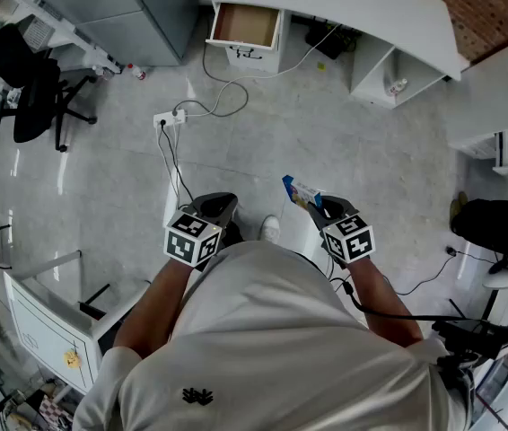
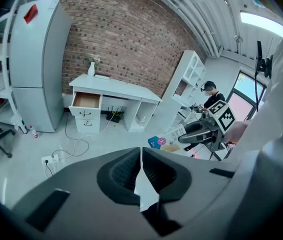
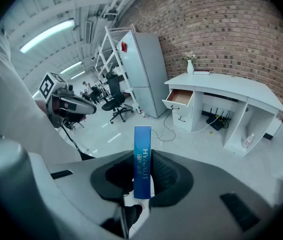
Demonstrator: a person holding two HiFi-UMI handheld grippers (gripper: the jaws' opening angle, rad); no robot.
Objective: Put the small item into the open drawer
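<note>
Small blue box (image 3: 142,159): narrow, upright, lettered HYNAUT along its edge, clamped between the pads of the right tongs (image 3: 142,178), whose jaws stand apart only by the width of the box. Its lower end is hidden between the pads. Left tongs (image 2: 140,170): jaws brought together, nothing between them. Both tongs are held above the floor (image 1: 326,133), well apart from the open drawer (image 1: 247,25), the top one of a white pedestal under one end of the bench (image 1: 353,7). The drawer's brown bottom shows, but in the head view its rear is cut off by the bench top, and any contents are too small to make out. A power strip (image 1: 170,118) lies on the floor between tongs and drawer. In the head view the right tongs cover the near end of the box
</note>
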